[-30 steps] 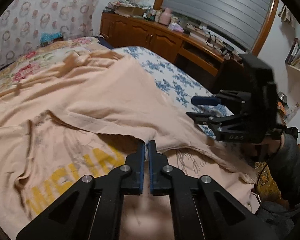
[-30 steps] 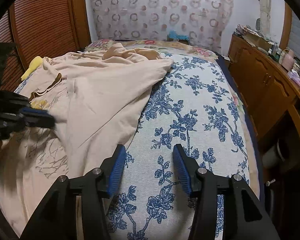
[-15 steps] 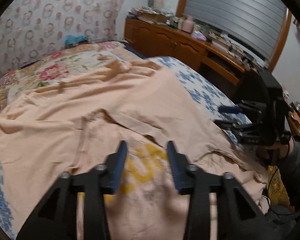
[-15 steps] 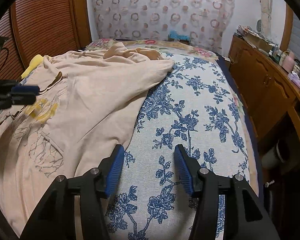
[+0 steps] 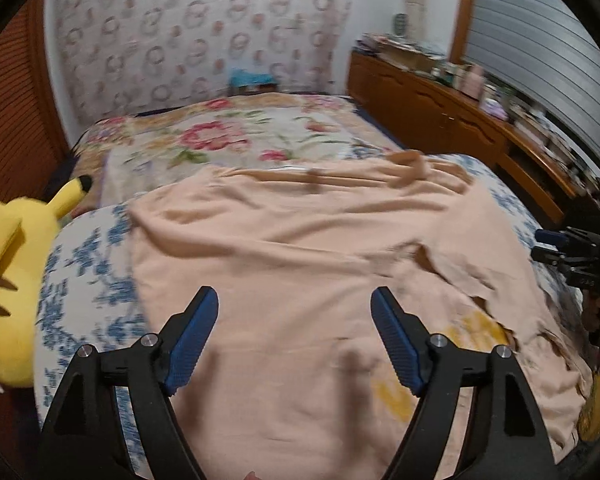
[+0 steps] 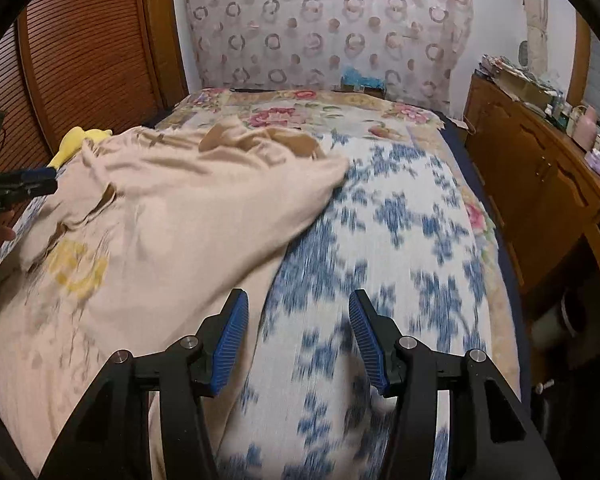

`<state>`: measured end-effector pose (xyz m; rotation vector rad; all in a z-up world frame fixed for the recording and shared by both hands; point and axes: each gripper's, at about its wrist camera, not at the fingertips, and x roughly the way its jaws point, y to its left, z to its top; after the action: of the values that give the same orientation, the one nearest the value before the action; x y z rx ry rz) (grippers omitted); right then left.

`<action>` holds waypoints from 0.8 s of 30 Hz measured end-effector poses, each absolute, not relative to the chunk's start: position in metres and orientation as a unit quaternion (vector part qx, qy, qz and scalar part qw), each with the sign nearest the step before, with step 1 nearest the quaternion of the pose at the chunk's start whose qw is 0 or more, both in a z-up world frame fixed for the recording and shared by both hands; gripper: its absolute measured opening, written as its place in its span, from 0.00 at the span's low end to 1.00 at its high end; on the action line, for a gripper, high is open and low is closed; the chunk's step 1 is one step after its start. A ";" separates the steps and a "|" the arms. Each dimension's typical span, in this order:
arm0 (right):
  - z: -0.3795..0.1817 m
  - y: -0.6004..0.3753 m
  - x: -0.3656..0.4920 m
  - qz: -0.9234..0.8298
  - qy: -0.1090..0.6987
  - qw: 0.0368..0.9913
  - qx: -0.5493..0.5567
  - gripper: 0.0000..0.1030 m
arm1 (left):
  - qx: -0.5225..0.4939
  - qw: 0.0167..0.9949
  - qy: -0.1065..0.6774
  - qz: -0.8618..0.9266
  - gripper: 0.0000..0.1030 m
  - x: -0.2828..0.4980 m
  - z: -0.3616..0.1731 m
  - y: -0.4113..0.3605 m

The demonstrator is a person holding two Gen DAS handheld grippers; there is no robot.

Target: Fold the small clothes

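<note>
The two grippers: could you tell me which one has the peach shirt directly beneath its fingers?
The left gripper, jaws opening, has only the peach shirt beneath; the right gripper hangs mostly over the blue-flowered bedspread.

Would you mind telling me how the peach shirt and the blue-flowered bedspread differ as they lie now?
The peach shirt is plain apart from a yellow print; the blue-flowered bedspread is patterned all over. The shirt is rumpled, with part folded over itself; the bedspread lies smooth. The shirt lies on top of the bedspread, covering its left part in the right camera's view. Neither is gripped.
</note>
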<state>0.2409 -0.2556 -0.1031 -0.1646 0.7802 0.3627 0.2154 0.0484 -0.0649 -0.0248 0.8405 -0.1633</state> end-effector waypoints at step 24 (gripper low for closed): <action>-0.106 -0.228 0.340 0.178 0.390 0.900 -0.075 0.53 | -0.040 0.893 0.449 -0.009 0.78 0.264 -0.106 0.129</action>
<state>0.3403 -0.2284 -0.1064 -0.1558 0.8078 0.3681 0.2643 0.1286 -0.1056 -0.0828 0.9311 -0.0180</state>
